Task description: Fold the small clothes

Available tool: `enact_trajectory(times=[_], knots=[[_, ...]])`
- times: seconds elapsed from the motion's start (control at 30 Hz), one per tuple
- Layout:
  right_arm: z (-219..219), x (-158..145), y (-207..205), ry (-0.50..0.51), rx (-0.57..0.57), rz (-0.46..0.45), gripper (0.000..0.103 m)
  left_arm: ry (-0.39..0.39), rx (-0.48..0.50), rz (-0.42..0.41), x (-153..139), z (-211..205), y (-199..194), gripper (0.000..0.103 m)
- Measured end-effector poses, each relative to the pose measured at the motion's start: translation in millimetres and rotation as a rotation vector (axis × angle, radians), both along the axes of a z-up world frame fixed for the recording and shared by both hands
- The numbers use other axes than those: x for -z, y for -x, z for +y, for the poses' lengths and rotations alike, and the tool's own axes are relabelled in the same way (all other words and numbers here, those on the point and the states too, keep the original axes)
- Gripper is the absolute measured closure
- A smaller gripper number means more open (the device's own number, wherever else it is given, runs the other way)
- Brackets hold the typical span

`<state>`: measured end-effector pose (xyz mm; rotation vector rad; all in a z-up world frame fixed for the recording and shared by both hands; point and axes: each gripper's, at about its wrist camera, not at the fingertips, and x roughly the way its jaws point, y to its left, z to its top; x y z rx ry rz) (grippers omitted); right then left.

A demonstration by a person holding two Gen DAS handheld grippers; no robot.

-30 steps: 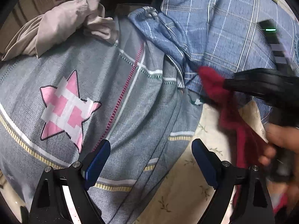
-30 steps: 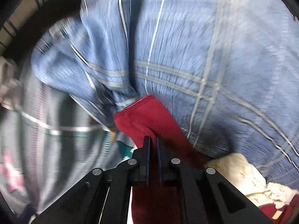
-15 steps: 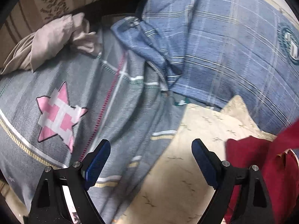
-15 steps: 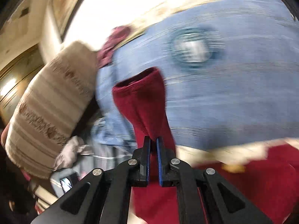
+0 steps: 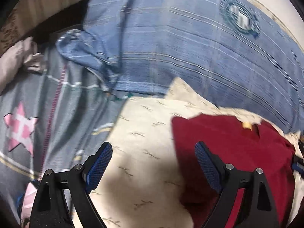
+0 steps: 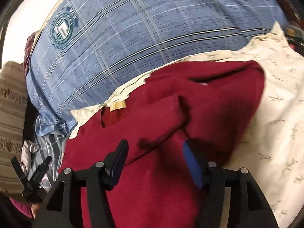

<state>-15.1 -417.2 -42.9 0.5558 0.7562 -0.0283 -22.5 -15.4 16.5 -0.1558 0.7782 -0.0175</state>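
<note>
At the left edge of the bed the grey star-print quilt (image 5: 57,114) lies rumpled, with the blue plaid pillow (image 5: 190,47) along the far side. My left gripper (image 5: 153,163) hangs with its jaws spread wide and nothing between them, over the bare left part of the cream leaf-print cloth (image 5: 144,133). The red garment (image 6: 161,133) lies on that cloth to the right of this tool, its near left border just by the right-hand finger. Further right, my right gripper (image 6: 154,161) is directly above the garment, jaws parted and gripping nothing. A folded sleeve (image 6: 163,119) runs diagonally across the body, from near my fingers up towards the collar tag (image 6: 117,106). The garment's long axis seems to run from me towards the pillow. My right hand is plainly nearer; I judge it takes the next fold.
</note>
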Motion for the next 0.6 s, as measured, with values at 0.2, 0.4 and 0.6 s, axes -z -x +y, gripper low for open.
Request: enact_trajectory(times=[0.2,0.4,0.6], knots=[[7,-14,-13,0.156,-0.003,-0.003,0.038,-0.053,0.086,0.072,13,-7,-4,0.015],[22,-12,-39,0.277,-0.067,0.026,0.099,-0.096,0.082,0.147,27,-3,-7,0.014],[14,-5,-28,0.468,0.022,0.129,0.085,-0.172,0.051,0.161,25,5,-9,0.015]])
